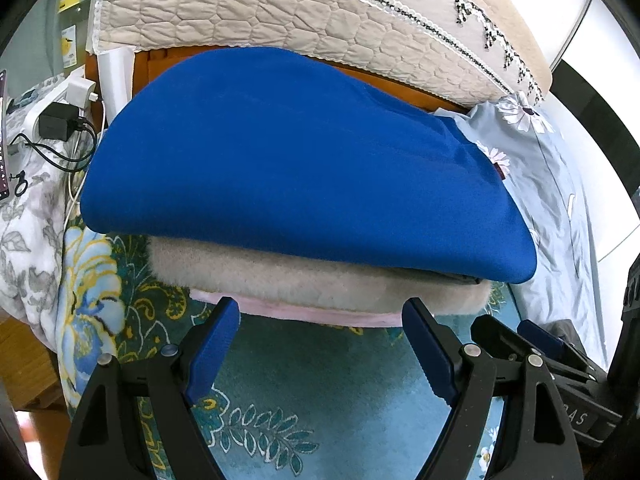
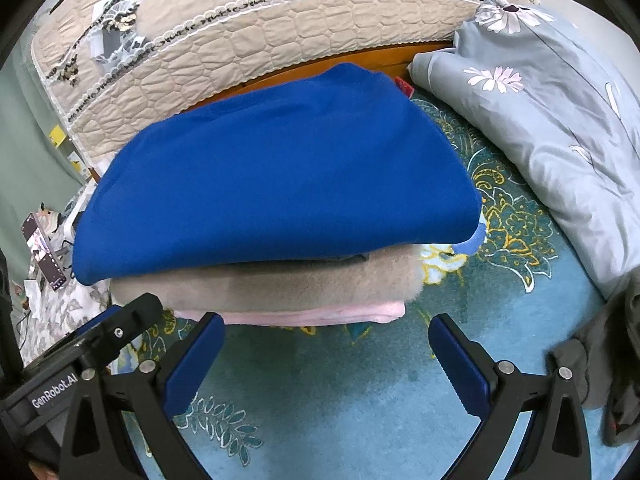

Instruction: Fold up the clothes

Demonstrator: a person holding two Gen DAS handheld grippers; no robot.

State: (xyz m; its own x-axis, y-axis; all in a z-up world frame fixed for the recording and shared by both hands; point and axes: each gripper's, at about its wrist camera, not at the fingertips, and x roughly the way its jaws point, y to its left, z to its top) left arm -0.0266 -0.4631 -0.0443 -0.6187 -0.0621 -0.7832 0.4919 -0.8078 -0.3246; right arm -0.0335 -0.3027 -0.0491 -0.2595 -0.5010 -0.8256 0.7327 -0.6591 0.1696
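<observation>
The folded blue garment (image 1: 296,160) tops a stack at twelve o'clock, just beyond both grippers' spread, empty jaws.

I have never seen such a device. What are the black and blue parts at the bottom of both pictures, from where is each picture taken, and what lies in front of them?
No robot here: a person holds one two-finger clamp in each hand, each with a camera looking along its fingers. One picture comes from the left gripper, the other from the right gripper. Both are open and hold nothing. In front, on a teal patterned bedcover, lies a stack of folded clothes: a blue garment on top, a beige fleece below, a pink piece at the bottom. A grey floral pillow lies to the right.
</observation>
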